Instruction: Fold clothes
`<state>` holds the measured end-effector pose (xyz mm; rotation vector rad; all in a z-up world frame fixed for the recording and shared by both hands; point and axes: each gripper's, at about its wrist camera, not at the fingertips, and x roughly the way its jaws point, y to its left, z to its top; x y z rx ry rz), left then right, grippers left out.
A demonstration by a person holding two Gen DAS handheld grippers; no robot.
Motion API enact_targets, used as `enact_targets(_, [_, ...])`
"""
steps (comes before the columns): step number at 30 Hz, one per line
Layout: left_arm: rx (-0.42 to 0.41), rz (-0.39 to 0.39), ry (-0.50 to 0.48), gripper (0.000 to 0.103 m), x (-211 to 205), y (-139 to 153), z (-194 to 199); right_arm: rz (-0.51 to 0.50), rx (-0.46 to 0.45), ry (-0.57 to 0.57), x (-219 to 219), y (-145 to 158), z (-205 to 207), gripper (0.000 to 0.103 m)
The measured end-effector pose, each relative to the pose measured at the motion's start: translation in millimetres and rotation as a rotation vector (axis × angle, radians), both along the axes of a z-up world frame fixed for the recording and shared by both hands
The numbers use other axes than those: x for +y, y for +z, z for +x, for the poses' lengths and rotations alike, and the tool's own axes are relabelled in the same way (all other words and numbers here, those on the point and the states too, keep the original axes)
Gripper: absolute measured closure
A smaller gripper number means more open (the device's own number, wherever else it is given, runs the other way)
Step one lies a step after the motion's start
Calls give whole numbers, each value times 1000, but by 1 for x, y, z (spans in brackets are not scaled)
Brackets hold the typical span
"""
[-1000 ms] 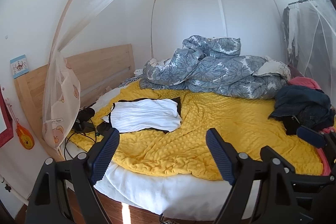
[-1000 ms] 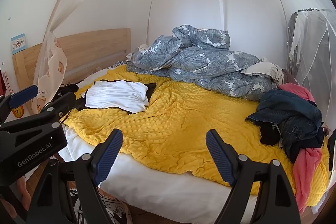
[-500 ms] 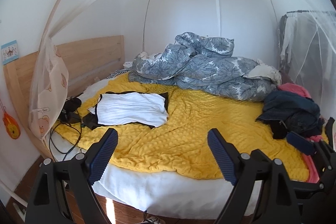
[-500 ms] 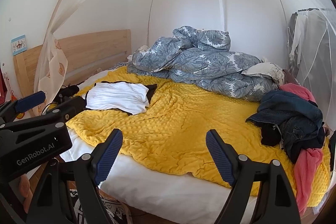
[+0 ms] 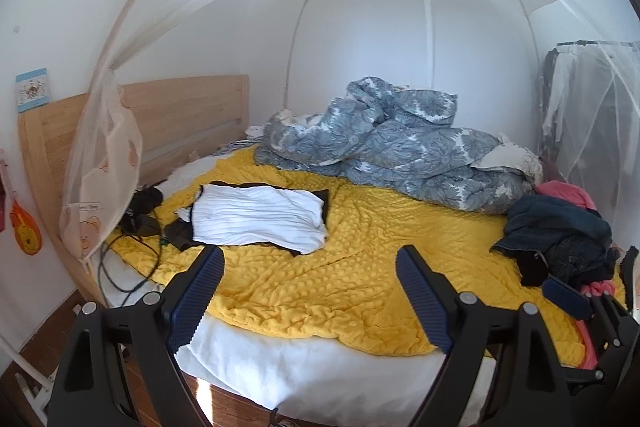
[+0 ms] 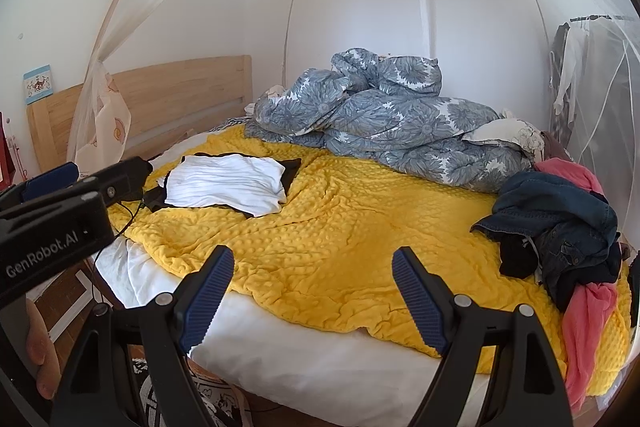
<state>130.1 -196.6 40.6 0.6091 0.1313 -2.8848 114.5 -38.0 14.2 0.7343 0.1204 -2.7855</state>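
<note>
Yellow blanket (image 5: 360, 267) bears folded white top (image 5: 260, 219) (both grippers' jaws released, empty).

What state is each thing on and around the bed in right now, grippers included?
Left gripper: open, fingers empty.
Right gripper: open, fingers empty.
White garment: folded flat on a black one.
Dark and pink clothes pile: crumpled, unfolded.
Grey floral duvet: bunched up at the far side.
Yellow blanket: spread, wrinkled.
Mosquito net: drawn back, tied.

"GenRobot.AI" in white letters stood on black body of left gripper (image 6: 48, 183), seen from right wrist view; small label on netting bag (image 5: 90, 206) too blurred to read
</note>
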Motion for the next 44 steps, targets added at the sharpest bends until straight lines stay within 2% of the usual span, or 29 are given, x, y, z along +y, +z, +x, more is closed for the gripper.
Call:
enact_targets(5, [-7, -6, -1, 12, 0, -1, 1, -4, 1, 10, -1, 0, 1, 19])
enact_targets(17, [21, -40, 82, 11, -6, 2, 10, -3, -6, 18, -3, -4, 1, 19])
enact_targets(23, [8, -75, 103, 10, -2, -2, 8, 1, -4, 19, -4, -5, 2, 19])
enact_targets(27, [4, -70, 120, 10, -3, -4, 8, 5, -8, 21, -5, -6, 1, 19])
enact_targets(34, [-16, -63, 110, 10, -3, -7, 5, 5, -15, 24, -4, -8, -1, 19])
enact_targets(44, [-15, -96, 131, 10, 2, -9, 4, 5, -20, 22, -4, -10, -3, 19])
